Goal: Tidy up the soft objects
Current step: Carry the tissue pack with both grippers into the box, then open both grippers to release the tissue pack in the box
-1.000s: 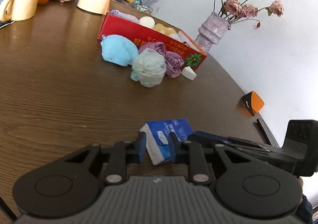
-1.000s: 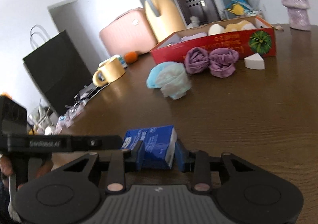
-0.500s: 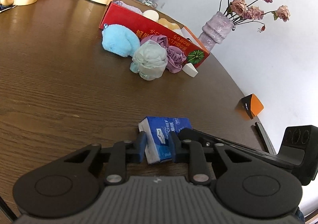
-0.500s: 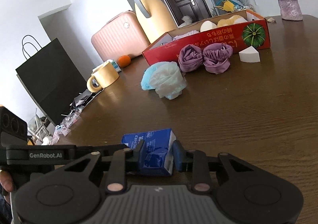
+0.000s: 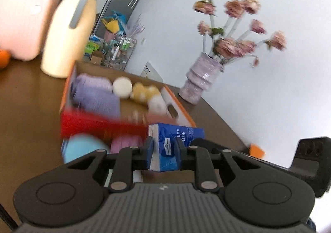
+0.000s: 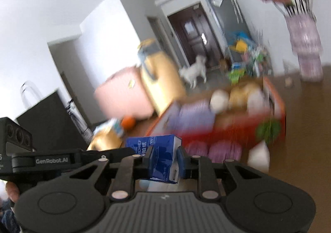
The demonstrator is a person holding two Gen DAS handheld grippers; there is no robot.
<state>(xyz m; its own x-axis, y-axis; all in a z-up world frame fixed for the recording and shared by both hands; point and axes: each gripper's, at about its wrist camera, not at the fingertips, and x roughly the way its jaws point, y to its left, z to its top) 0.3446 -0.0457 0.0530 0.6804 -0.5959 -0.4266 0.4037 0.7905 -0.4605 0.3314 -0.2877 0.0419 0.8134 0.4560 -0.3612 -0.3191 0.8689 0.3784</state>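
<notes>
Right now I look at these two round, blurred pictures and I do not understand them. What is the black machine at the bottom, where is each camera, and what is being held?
There is no robot here. A person holds one hand tool in each hand, and each tool has a wide-angle camera looking forward along its two jaws. So the black shape at the bottom of each picture is the tool itself.

One picture comes from the left gripper, the other from the right gripper. Both are shut on the same blue tissue pack, one at each end; the right jaws are closing further on it.

Behind it on the brown table stands a red box holding soft things: a purple cloth, a white ball and a yellow plush. A vase of flowers stands to the right. The blur comes from motion.
</notes>
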